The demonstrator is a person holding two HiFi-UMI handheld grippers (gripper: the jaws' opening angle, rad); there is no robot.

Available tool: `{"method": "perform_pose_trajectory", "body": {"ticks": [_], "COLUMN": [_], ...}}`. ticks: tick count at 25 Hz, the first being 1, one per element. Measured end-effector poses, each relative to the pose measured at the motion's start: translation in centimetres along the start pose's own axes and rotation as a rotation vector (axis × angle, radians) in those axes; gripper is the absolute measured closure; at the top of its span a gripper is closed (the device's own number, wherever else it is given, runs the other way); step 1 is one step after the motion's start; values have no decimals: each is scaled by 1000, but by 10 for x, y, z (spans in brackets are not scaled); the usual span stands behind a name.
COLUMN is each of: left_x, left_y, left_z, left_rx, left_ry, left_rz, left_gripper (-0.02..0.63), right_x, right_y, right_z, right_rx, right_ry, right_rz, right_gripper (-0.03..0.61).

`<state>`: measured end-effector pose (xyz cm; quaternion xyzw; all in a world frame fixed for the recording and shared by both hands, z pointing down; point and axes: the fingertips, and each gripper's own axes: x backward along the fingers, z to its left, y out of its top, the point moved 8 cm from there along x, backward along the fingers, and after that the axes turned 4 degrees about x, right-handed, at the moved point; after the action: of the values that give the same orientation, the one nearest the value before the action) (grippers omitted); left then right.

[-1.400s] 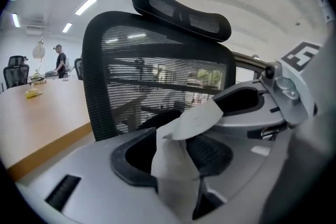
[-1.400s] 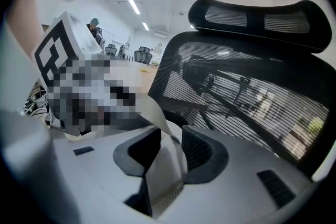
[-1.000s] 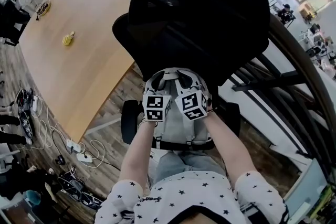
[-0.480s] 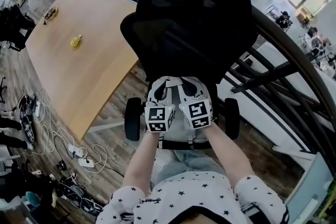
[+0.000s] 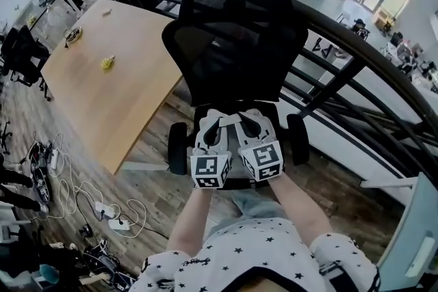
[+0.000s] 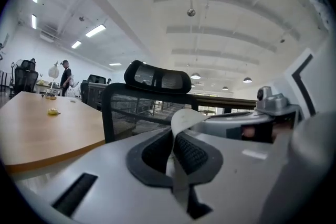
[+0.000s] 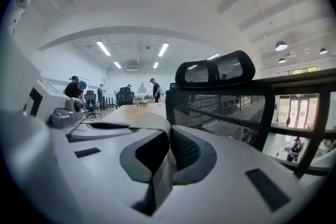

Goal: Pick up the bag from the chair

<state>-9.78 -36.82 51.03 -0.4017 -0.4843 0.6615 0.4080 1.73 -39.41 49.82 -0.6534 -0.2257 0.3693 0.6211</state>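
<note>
Step, I think: lifting soft pale grey bag (image 5: pixel 236 146) off black mesh chair (image 5: pixel 236 51) | left gripper (image 6: pixel 173 157) squeezing its strap (image 6: pixel 184 117) | right gripper (image 7: pixel 168 152) jaws just been closing, now pinching other strap (image 7: pixel 149 122) | next: holding tight, carrying bag clear.

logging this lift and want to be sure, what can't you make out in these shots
- Seat of the chair: head view, covered by the bag, so whether the bag is clear of it is unknown.
- Bag body: the gripper views show only a strap pinched in the left gripper and another in the right gripper, whose jaws have just been closing.
- The yellow thing on the table: head view, too small to name.
</note>
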Motion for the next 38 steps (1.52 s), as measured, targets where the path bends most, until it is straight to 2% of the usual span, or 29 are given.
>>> {"method": "perform_pose_trajectory", "body": {"ticks": [13, 23, 32, 38], "left_x": [124, 202, 275, 323], "left_y": [13, 16, 12, 12], "left_z": [-80, -133, -168, -194], "left_rx": [-1, 38, 70, 55], "left_ry": [-75, -97, -80, -117], "left_rz": [-90, -136, -95, -74], "left_gripper": [598, 598, 598, 598], "right_x": [137, 222, 290, 333], "right_y": [20, 26, 24, 24], "right_z": [65, 105, 149, 174], "right_rx": [-57, -68, -121, -143], "right_ry": [-79, -110, -87, -77], "right_rz": [-66, -107, -71, -60], "right_gripper": [579, 578, 580, 580]}}
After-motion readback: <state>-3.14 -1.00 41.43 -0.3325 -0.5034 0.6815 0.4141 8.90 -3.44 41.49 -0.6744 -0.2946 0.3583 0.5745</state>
